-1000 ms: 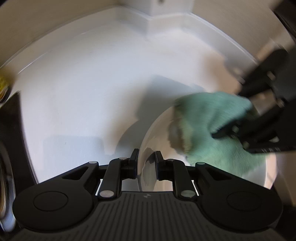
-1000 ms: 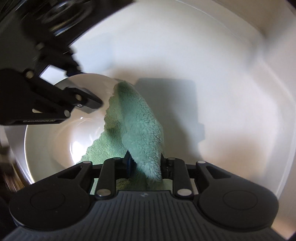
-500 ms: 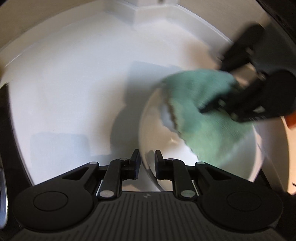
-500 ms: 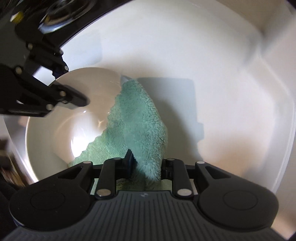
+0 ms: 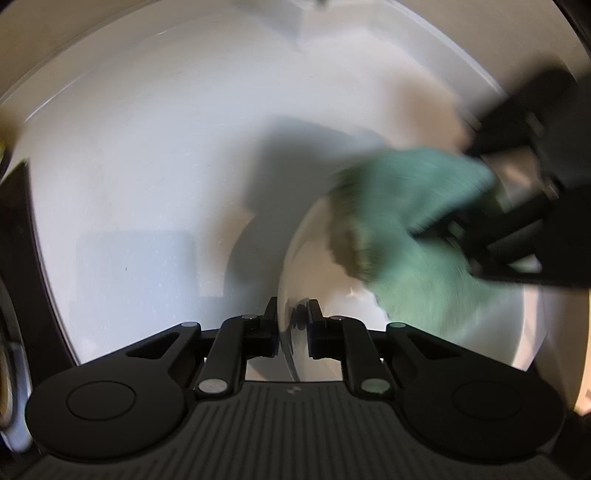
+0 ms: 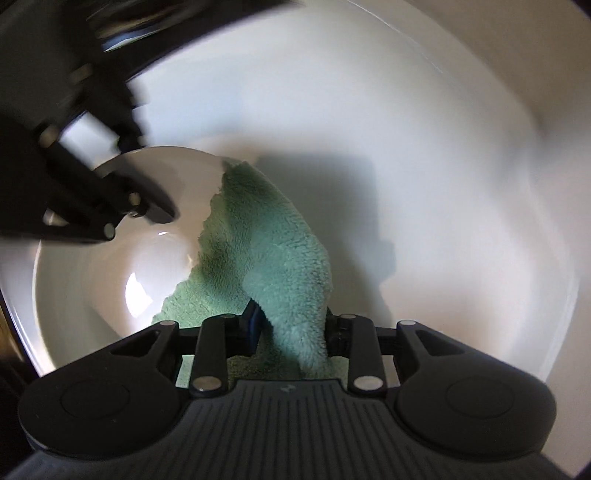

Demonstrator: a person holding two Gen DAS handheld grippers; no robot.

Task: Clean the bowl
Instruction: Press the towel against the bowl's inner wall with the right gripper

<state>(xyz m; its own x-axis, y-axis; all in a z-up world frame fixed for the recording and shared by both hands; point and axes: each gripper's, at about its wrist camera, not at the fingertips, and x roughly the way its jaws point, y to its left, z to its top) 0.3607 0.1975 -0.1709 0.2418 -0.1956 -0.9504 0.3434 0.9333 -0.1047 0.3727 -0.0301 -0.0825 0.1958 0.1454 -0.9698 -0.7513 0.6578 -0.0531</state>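
A white bowl (image 5: 325, 295) is held by its rim between the fingers of my left gripper (image 5: 291, 325), which is shut on it. The bowl also shows in the right wrist view (image 6: 92, 266), tilted over a white counter. My right gripper (image 6: 291, 325) is shut on a green fluffy cloth (image 6: 273, 251) that lies against the bowl's inside and over its right rim. In the left wrist view the cloth (image 5: 406, 236) and the right gripper (image 5: 458, 229) are blurred by motion at the right. In the right wrist view the left gripper (image 6: 162, 214) grips the bowl's far rim.
A white counter (image 5: 155, 155) lies under both grippers, with a raised white back edge (image 5: 258, 22). A dark edge with a metal object (image 5: 11, 350) runs along the far left. Dark shapes (image 6: 110, 22) fill the upper left of the right wrist view.
The cloth and right gripper have swept across the bowl's inside, up and then back down to the right. The bowl has shifted slightly in the left gripper's hold. Both grips are unchanged.
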